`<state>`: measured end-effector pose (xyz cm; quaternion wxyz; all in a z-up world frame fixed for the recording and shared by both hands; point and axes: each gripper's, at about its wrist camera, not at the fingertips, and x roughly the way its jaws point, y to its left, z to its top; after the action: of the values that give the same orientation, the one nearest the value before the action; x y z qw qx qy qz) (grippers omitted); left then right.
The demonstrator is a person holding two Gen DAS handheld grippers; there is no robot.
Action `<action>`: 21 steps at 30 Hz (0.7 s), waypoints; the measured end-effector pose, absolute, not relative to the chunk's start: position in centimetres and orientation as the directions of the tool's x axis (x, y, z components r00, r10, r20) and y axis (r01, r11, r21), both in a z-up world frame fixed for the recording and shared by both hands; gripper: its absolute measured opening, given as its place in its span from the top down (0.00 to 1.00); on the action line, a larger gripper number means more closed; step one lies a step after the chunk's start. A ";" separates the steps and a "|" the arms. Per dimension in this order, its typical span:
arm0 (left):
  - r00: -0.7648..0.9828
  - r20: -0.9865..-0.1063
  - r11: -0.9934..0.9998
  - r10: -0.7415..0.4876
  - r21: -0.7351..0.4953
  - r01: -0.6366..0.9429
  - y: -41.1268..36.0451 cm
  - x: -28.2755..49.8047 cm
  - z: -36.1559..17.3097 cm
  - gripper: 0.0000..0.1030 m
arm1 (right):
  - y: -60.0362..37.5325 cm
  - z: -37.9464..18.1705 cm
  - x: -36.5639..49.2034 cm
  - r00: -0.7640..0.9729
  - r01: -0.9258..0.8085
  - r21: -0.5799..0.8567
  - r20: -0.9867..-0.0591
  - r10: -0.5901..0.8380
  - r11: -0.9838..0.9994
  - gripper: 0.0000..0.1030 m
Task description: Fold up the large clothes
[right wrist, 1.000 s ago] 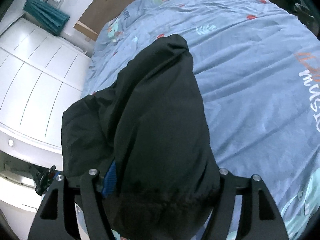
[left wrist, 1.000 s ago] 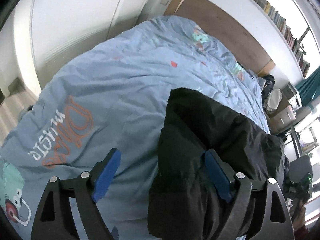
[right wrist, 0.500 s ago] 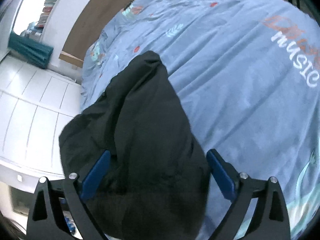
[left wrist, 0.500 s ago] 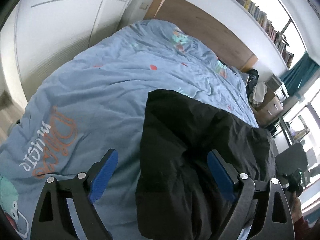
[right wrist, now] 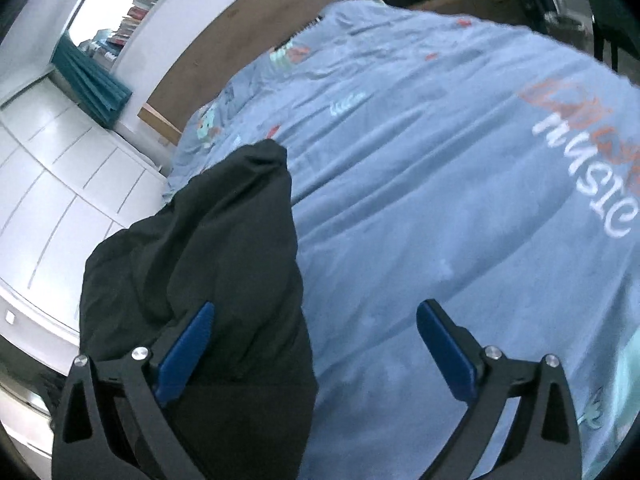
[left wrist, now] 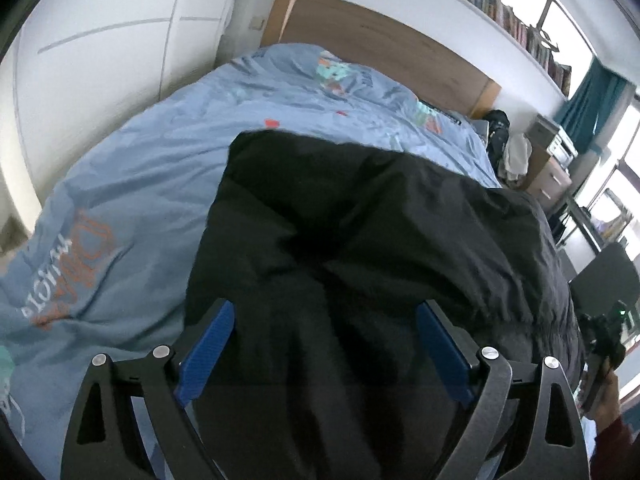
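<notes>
A large black garment (left wrist: 360, 240) lies bunched on the blue printed duvet (left wrist: 132, 184) of a bed. My left gripper (left wrist: 324, 340) is open, its blue pads (left wrist: 208, 348) spread above the garment's near part. In the right wrist view the garment (right wrist: 208, 260) lies to the left on the duvet (right wrist: 460, 200). My right gripper (right wrist: 316, 344) is open, its left pad (right wrist: 184, 352) over the garment's edge and its right pad over bare duvet. Neither gripper holds cloth.
A wooden headboard (left wrist: 380, 52) stands at the bed's far end, under a shelf of books (left wrist: 500, 4). White wardrobe doors (left wrist: 100, 40) run along the bed's left side. A bedside drawer unit (left wrist: 548, 172) and a teal curtain (left wrist: 592, 100) are at the right.
My right gripper has opened and let go of the black garment, then shifted right over the duvet. My left gripper stayed open and moved over the garment.
</notes>
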<state>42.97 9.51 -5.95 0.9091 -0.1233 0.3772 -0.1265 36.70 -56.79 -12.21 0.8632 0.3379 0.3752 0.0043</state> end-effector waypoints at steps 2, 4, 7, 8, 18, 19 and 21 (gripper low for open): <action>0.703 -0.636 0.937 -0.318 -0.321 0.134 9.0 42.3 -4.9 0.08 | -56.6 -11.6 36.1 0.724 0.242 0.582 -0.641 0.254 0.777 0.02; 0.715 -0.630 0.941 -0.304 -0.315 0.123 8.6 41.5 -4.0 0.07 | -56.3 -10.8 35.1 0.722 0.248 0.567 -0.649 0.240 0.786 0.02; 0.716 -0.636 0.945 -0.287 -0.312 0.102 8.3 40.0 -2.8 0.05 | -55.6 -8.6 33.2 0.729 0.249 0.535 -0.653 0.208 0.807 0.02; 0.718 -0.639 0.948 -0.276 -0.302 0.096 8.1 39.4 -2.3 0.04 | -55.1 -7.5 32.3 0.733 0.246 0.522 -0.652 0.196 0.817 0.02; 0.796 -0.575 0.980 -0.190 -0.166 0.113 6.3 29.4 0.7 0.01 | -45.4 -0.7 25.5 0.748 0.104 0.346 -0.645 0.155 0.933 0.01; 0.800 -0.574 0.983 -0.174 -0.147 0.109 6.1 27.6 1.0 0.01 | -44.0 -0.2 24.3 0.751 0.089 0.330 -0.642 0.154 0.940 0.01; 0.815 -0.563 0.990 -0.138 -0.110 0.091 5.8 23.5 1.7 0.01 | -41.5 0.9 21.7 0.750 0.070 0.342 -0.637 0.177 0.937 0.01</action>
<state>23.52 5.83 1.70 0.9517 -0.0390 0.2984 -0.0602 21.73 -41.53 0.92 0.9189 0.1751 0.3524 0.0292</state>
